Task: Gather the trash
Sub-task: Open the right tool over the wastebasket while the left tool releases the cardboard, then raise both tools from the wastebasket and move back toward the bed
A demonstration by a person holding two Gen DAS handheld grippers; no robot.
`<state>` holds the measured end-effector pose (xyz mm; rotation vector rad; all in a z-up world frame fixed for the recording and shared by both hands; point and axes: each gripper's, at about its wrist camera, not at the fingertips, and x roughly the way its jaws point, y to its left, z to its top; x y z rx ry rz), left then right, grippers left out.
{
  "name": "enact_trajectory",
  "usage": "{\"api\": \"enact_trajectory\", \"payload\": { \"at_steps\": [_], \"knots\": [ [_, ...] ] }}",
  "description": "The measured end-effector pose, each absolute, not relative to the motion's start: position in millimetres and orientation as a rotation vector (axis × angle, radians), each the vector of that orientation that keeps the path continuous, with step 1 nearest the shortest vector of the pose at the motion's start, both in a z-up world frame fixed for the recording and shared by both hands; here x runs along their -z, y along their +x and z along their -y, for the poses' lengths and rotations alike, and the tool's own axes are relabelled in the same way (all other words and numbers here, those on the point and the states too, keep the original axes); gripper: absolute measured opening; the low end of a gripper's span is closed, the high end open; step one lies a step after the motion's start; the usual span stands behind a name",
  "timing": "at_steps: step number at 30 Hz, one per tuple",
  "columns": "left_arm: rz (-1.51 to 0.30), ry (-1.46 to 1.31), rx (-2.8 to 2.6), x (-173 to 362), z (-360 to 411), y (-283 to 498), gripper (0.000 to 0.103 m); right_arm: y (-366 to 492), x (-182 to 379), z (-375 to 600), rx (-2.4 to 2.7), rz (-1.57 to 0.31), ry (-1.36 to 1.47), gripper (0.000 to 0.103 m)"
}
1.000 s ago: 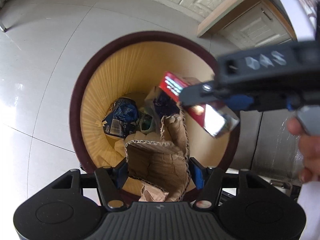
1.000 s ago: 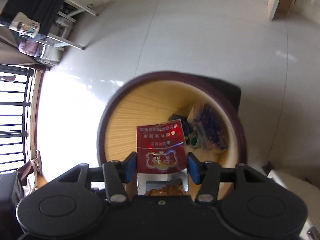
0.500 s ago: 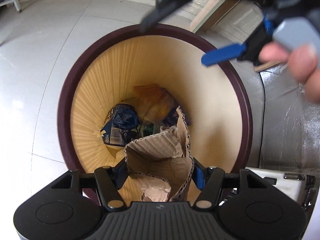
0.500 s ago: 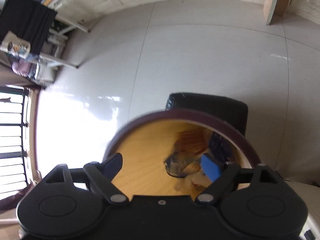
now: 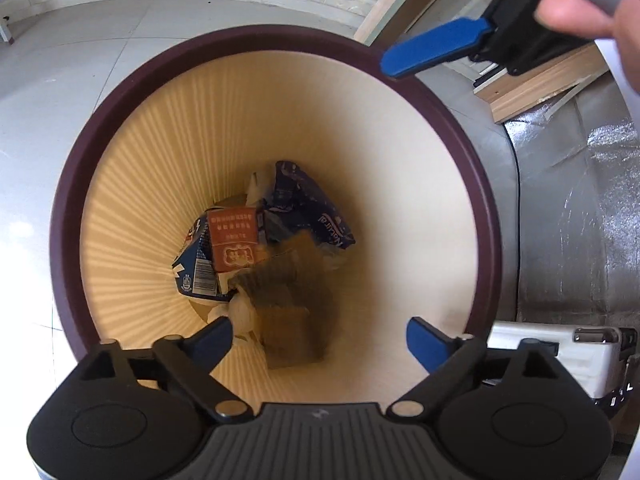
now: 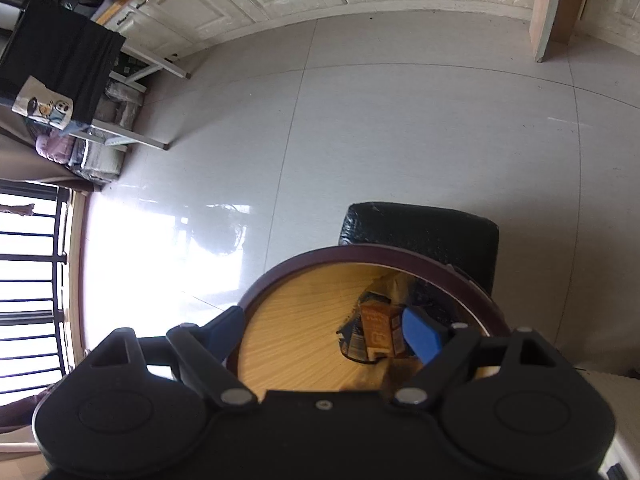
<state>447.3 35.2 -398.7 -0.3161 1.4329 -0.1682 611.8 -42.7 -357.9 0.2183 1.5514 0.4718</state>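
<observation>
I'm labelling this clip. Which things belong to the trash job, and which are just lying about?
Job: trash bin, red box, cardboard piece, blue wrapper, left gripper, right gripper, both open.

Lying about: black cushion, drying rack, white case.

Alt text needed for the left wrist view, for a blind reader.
Open left gripper above a round bin holding a cardboard scrap, a red packet and blue wrappers; the open right gripper is at top.
</observation>
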Motion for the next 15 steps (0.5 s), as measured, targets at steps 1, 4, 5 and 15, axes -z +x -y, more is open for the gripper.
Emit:
{"api": "enact_trajectory", "payload": {
  "at_steps": [1, 4, 5, 15],
  "knots": [
    [-1.427, -0.324, 0.165, 395.2, -35.9, 446.7, 0.095, 612.1, 358.4, 42.4, -0.470, -1.553, 0.214, 0.087],
    [-1.404, -0.332, 0.148, 387.3, -41.6, 443.6, 0.096, 611.9, 358.8, 41.9, -0.471, -1.557, 0.202, 0.087],
    [-1.397, -0.330, 0.142, 384.8, -44.3, 442.6, 0.096, 611.5, 358.8, 41.2, -0.471, -1.559, 0.195, 0.087],
    [-1.365, -0.327, 0.112, 346.1, -59.0, 437.4, 0.098, 583.5, 360.5, 43.6, -0.491, -1.571, 0.081, 0.086]
  ]
}}
